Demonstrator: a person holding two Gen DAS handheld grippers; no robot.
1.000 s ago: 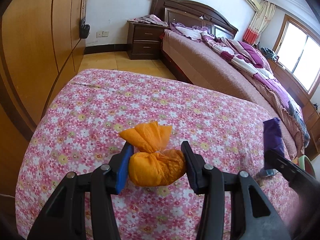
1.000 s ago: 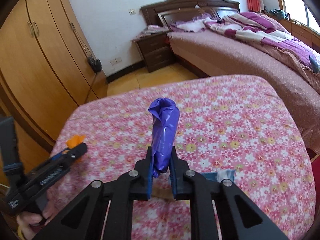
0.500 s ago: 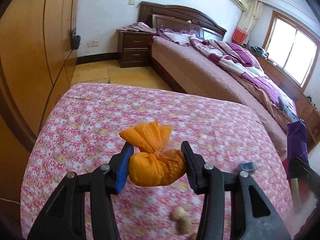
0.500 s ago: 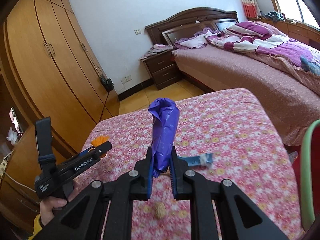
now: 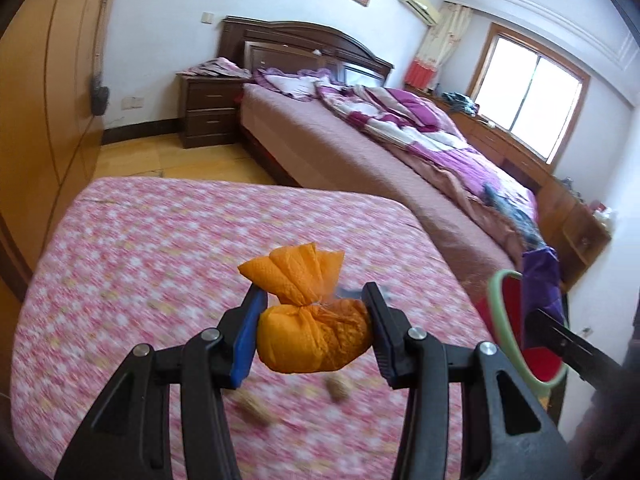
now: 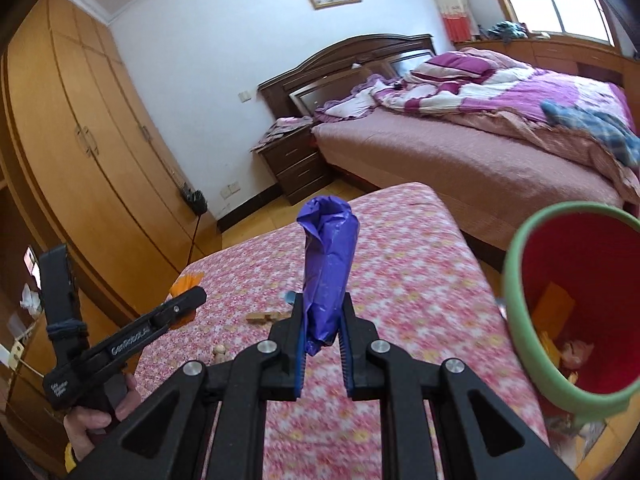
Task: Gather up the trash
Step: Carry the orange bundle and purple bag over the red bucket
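While your left gripper (image 5: 314, 338) clamps its blue pads on the orange tied bundle (image 5: 310, 326), the bundle's twisted top fans up above the jaws and its round body fills the gap between them. Item two: your right gripper (image 6: 322, 344) is closed on the purple crumpled bag (image 6: 329, 270), which stands upright out of the jaws; its lower end is pinched out of sight between the pads.

Beneath both: the flowered pink cloth (image 5: 160, 264), motion-blurred in the left wrist view. Loose on it:
- peanut shells (image 5: 256, 410), smeared, outlines unclear;
- a pale wooden piece (image 6: 264, 317), partly hidden behind the right gripper's finger;
- a small blue scrap (image 6: 289, 297), mostly covered by the same finger, kind not readable.

Your left hand (image 6: 102, 412) shows only at the frame edge, wrapped round its handle, cut off at the wrist.

Container: one red bin (image 6: 592, 280) with a green rim, just beside the cloth's right edge, mouth tilted toward the right camera, its far side cropped. Contents: a yellow-orange flat piece and some crumpled wrappers at the bottom, too indistinct to name further.

Beyond: the bed (image 6: 460, 160) with a purple quilt, the nightstand (image 5: 210, 112), the wardrobe (image 6: 80, 152).
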